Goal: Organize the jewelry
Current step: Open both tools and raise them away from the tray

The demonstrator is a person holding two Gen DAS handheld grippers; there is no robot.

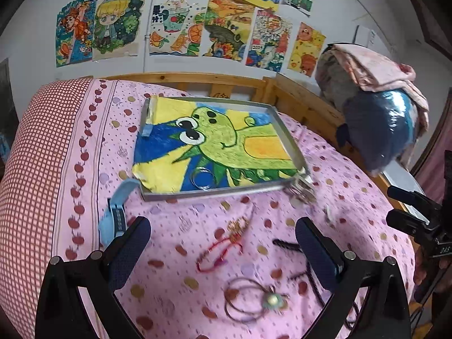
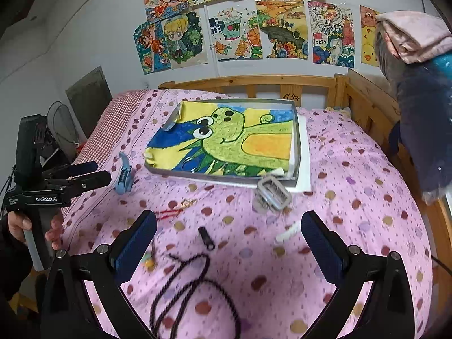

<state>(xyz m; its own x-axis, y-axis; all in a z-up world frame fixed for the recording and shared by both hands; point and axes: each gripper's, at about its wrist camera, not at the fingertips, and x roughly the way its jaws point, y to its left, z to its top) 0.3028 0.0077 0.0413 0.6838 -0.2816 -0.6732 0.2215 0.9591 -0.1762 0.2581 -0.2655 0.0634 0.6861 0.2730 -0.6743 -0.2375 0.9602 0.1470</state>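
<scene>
A shallow metal tray (image 1: 214,193) (image 2: 219,175) lined with a dinosaur drawing lies on the pink bedspread; thin silver bangles (image 1: 202,178) rest inside it near its front edge. On the spread lie a red cord bracelet (image 1: 219,250) (image 2: 169,213), a dark beaded necklace (image 2: 186,285) (image 1: 308,271), a thin ring with a pearl charm (image 1: 251,299), a light blue watch (image 1: 113,214) (image 2: 124,176) and a grey watch (image 2: 272,192) (image 1: 301,190). My left gripper (image 1: 223,237) hangs open above the red bracelet. My right gripper (image 2: 228,230) hangs open above the necklace. Neither holds anything.
A wooden bed rail (image 2: 282,83) runs behind the tray and along the right. A bundle of bedding (image 1: 378,107) sits on the rail at right. A small dark cylinder (image 2: 206,238) and a white stick (image 2: 286,233) lie on the spread. A hand (image 2: 19,226) holds the left gripper's handle.
</scene>
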